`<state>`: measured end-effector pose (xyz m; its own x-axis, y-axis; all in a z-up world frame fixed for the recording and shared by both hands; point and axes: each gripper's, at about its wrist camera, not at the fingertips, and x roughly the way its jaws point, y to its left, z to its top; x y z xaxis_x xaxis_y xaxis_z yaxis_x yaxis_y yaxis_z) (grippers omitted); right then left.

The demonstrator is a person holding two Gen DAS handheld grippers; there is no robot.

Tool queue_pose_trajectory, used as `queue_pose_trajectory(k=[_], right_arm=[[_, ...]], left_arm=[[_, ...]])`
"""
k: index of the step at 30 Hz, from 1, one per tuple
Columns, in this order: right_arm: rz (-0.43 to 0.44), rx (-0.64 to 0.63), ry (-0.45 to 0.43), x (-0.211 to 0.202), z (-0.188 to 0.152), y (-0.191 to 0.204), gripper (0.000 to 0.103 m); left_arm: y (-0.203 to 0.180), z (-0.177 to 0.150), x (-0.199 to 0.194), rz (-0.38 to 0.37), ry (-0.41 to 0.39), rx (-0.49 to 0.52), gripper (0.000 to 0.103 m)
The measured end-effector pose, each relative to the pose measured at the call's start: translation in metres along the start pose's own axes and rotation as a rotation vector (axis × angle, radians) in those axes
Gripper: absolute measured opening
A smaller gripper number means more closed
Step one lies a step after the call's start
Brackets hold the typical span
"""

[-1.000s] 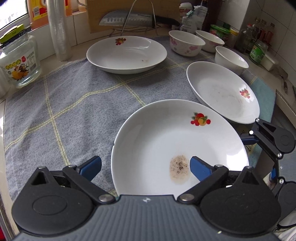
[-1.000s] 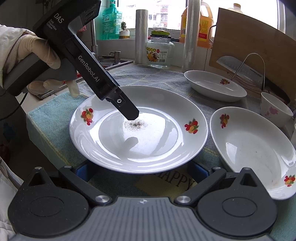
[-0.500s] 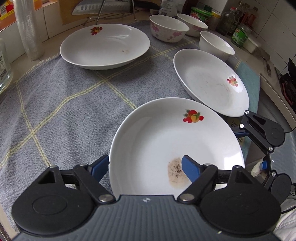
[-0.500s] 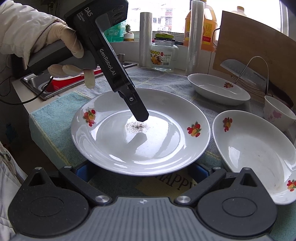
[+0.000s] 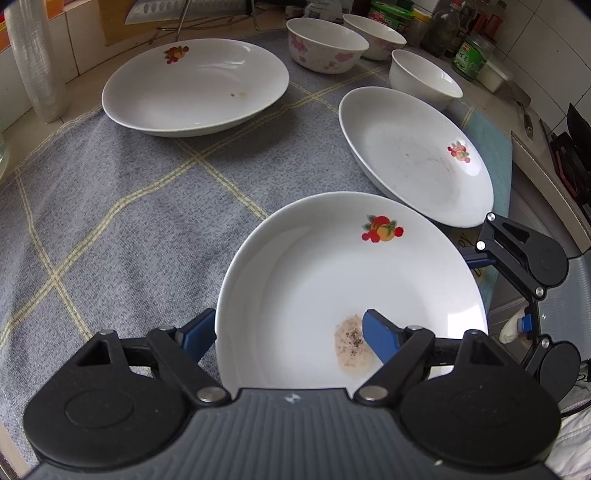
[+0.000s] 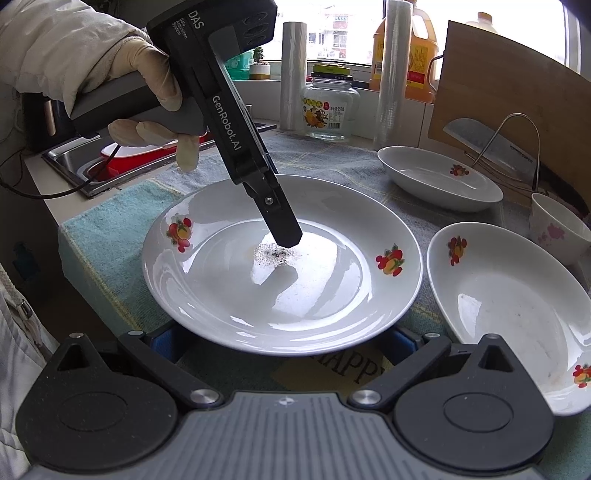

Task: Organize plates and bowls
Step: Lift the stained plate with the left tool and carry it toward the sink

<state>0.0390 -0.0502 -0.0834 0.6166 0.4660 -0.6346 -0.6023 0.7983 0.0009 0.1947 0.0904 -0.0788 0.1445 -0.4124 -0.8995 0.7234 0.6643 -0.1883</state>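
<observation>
While the left tool (image 5: pixel 288 321) points steeply down at the near plate (image 5: pixel 332 266), its jaws have just been closing with the side of that plate between them. One blue pad sits against the outside of the rim. The other lies inside the well, beside a patch of brown specks (image 5: pixel 351 347). From the right wrist view the inner finger comes down to the middle of the plate, right at the specks, and a gloved hand (image 6: pixel 147 81) grips the handle above. The tool reads as clamped on the plate's side.

The near plate lies by the front edge of the bench (image 6: pixel 55 199), on a teal towel (image 6: pixel 103 251), with the sink off toward one end.

The right tool (image 6: pixel 284 341) stands wide apart and holds nothing. Its two blue fingers lie low on either side of the plate's closest rim and are partly hidden beneath it.

A second plate (image 5: pixel 413 155) rests just beside the near one, further along the front of the bench. A third plate (image 5: pixel 192 85) sits well apart toward the back edge, on the grey checked cloth (image 5: pixel 129 221).

Three bowls stand near the back. Two of them, a flowered bowl (image 5: pixel 325 48) and another bowl (image 5: pixel 373 35) behind it, are close together. A plain white bowl (image 5: pixel 424 77) stands just behind the second plate.
</observation>
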Motion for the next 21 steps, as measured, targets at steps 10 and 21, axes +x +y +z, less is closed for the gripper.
queue_pose_trajectory(k=[10,21], right_arm=[[-0.023,0.012,0.021,0.0022,0.004,0.0026,0.103],[-0.064,0.017,0.04,0.0009,0.0069,0.0093,0.103]], left_arm=[[0.0018,0.0045,-0.0001,-0.038,0.015,0.035,0.077],[0.0046,0.0011,-0.0064,-0.038,-0.005,0.04,0.067]])
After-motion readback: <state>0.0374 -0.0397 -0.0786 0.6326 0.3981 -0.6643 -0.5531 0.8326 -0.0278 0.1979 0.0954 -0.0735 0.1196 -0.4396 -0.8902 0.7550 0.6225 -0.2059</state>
